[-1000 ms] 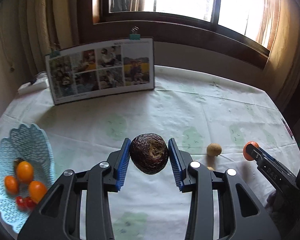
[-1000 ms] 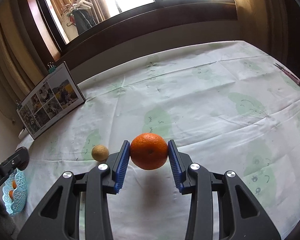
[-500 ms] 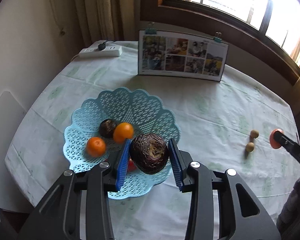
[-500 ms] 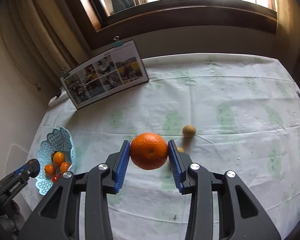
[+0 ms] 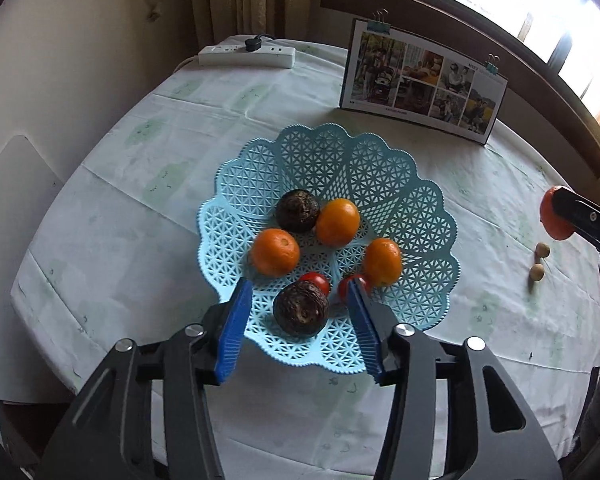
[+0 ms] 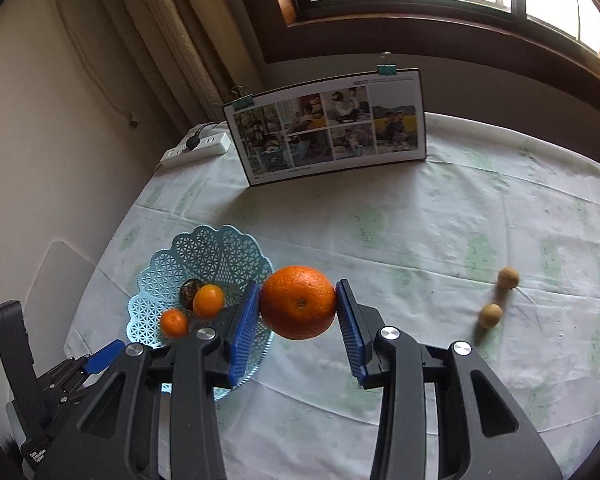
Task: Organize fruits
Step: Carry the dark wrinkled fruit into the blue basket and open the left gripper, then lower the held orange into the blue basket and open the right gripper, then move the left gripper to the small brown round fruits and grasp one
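Both grippers are over the round table (image 6: 440, 216) with its pale cloth. Left gripper (image 5: 300, 322) stands wide apart above the near rim of the light blue basket (image 5: 380, 168), and a dark wrinkled fruit (image 5: 300, 309) lies in the basket between the blue pads (image 5: 232, 332), with a gap on each side. Inside the basket are also a second dark fruit (image 5: 297, 210), three oranges (image 5: 275, 252) and two small red tomatoes (image 5: 317, 281). Right gripper (image 6: 298, 308) holds a large orange (image 6: 297, 302) tightly between its pads, in the air just right of the basket. Two small tan round fruits (image 6: 490, 315) lie on the cloth, well apart from the basket. A photo board (image 6: 328, 130) stands behind.
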Demonstrator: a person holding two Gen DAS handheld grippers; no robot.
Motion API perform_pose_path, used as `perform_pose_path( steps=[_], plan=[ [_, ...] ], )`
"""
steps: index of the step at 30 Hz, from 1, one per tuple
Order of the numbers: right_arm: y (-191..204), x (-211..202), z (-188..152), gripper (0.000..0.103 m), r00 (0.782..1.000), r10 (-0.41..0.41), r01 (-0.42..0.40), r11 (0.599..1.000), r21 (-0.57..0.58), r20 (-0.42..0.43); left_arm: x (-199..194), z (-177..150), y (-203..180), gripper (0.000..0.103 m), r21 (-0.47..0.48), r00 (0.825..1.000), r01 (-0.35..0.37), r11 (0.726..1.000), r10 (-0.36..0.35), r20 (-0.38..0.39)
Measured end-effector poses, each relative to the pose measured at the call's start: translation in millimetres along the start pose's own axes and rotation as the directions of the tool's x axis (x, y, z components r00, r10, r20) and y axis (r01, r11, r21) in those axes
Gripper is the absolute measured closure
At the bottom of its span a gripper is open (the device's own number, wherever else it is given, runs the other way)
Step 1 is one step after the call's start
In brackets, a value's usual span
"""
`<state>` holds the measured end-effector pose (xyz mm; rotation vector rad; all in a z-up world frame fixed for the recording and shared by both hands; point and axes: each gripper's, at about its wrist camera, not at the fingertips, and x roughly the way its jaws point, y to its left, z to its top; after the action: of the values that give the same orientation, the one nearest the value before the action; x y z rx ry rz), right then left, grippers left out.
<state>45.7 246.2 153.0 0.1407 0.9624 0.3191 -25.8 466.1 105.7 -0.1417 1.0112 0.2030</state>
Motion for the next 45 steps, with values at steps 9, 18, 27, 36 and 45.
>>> perform_pose_path(
  steps=[9, 18, 27, 36, 45],
  plan=[
    [44.1, 52.8, 12.8, 0.064, 0.998, 0.013, -0.017, 0.998, -0.059, -0.067, -29.2, -1.3, 37.3, 0.038, 0.007, 0.991, -0.116, 0.993, 0.115, 0.067],
    [63.3, 112.1, 12.4, 0.063, 0.987, -0.031, 0.016, 0.995, -0.095, -0.16, -34.4, 0.9, 42.1, 0.033, 0.022, 0.988, -0.132, 0.991, 0.129, 0.081],
    [29.9, 89.7, 13.3, 0.057, 0.991, -0.052, 0.046, 0.998, -0.05, -0.127, -33.6, 9.1, 21.1, 0.02, 0.047, 0.99, -0.116, 0.992, 0.111, 0.092],
    [-45.0, 49.1, 11.2, 0.055, 0.987, -0.127, 0.131, 0.99, 0.044, -0.097, -33.9, 21.0, -32.2, 0.017, 0.107, 0.992, -0.071, 0.992, 0.059, 0.11],
    [-134.0, 13.8, 12.2, 0.054, 0.973, -0.209, 0.221, 0.964, 0.148, -0.094, -31.4, 26.9, -94.6, 0.013, 0.183, 0.994, -0.028, 0.983, 0.008, 0.112]
  ],
)
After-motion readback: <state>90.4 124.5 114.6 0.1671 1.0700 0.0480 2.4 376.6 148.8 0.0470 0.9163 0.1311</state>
